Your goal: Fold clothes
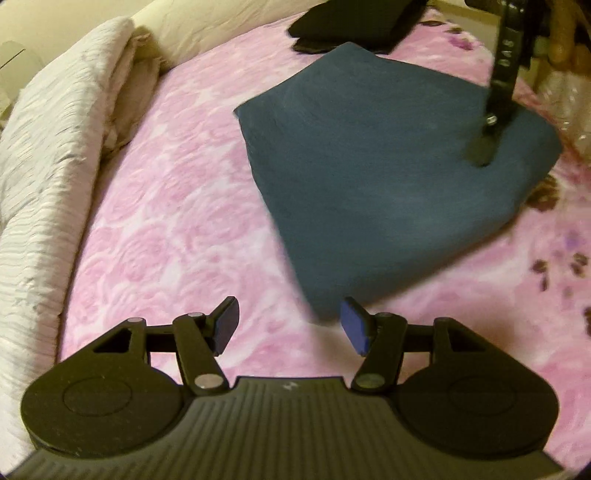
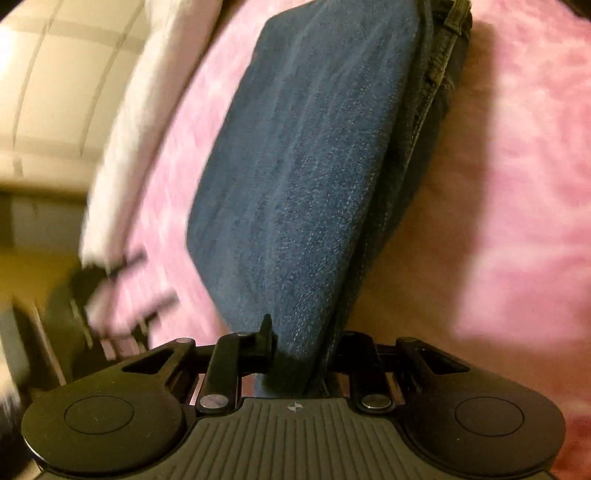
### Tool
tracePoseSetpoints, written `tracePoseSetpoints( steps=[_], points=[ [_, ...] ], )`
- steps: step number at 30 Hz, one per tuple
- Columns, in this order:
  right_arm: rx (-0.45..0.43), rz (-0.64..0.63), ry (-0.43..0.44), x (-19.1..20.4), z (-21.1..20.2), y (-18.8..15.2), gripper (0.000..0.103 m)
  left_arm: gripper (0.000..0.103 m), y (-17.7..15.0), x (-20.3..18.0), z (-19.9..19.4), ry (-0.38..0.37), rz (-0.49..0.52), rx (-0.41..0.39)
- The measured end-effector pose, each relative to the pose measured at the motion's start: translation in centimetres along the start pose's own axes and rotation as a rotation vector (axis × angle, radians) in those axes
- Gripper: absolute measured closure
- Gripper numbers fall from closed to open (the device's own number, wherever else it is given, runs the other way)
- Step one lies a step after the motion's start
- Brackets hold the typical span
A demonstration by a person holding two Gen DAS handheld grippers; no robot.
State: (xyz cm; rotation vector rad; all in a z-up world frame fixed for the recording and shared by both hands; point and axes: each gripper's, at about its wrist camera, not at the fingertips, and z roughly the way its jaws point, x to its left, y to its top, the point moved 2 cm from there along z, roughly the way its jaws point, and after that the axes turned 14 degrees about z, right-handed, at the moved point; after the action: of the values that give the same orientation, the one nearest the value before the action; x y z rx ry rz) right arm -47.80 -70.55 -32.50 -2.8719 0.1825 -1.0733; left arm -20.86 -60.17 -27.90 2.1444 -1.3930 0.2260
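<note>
The right gripper (image 2: pixel 295 354) has its jaws clamped on the folded blue garment (image 1: pixel 388 177), steadying it on the bed (image 1: pixel 177 221), while the left gripper (image 1: pixel 290 328) hovers with jaws apart.

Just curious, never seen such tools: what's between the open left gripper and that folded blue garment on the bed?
Only bare pink floral blanket, seen in the left wrist view; the left gripper hangs open just short of the blue garment.

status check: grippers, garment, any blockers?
Left gripper open, empty. Right gripper shut on folded dark blue knit garment. Black folded clothes beyond, clear.
</note>
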Motion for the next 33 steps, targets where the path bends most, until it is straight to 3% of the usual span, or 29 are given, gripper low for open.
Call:
tracePoseSetpoints(
  steps=[2, 7, 11, 13, 18, 21, 29, 33],
  points=[
    [0.035, -0.07, -0.087, -1.3, -1.8, -0.2, 0.081, 0.046, 0.8, -1.0, 0.1, -0.026, 0.016, -0.004],
    [-0.029, -0.108, -0.178, -3.1, -4.5, 0.1, 0.071, 0.046, 2.9, -3.3, 0.6, -0.07, 0.072, -0.009],
    [-0.131, -0.042, -0.159, -3.5, -5.1, -1.6, 0.037, 0.044, 4.3, -3.8, 1.0, -0.094, 0.074, -0.022],
    [-0.217, 0.026, -0.133, -3.7, -5.7, -3.1, 0.033, 0.044, 4.8, -3.7, 1.3, -0.098, 0.072, -0.031],
    [-0.428, 0.21, -0.071, -4.6, -7.1, -7.3, 0.031, 0.044, 5.6, -3.9, 2.2, -0.128, 0.072, -0.057],
    [-0.492, 0.35, -0.053, -6.4, -7.9, -9.5, 0.03, 0.043, 6.1, -4.3, 3.0, -0.132, 0.091, -0.062],
    [-0.546, 0.521, 0.145, -6.1, -4.4, -11.3, 0.028, 0.044, 6.2, -4.3, 3.3, -0.139, 0.104, -0.061],
    [-0.584, 0.597, 0.162, -6.1, -1.7, -10.1, 0.027, 0.044, 6.1, -4.2, 3.4, -0.148, 0.103, -0.062]
  ],
)
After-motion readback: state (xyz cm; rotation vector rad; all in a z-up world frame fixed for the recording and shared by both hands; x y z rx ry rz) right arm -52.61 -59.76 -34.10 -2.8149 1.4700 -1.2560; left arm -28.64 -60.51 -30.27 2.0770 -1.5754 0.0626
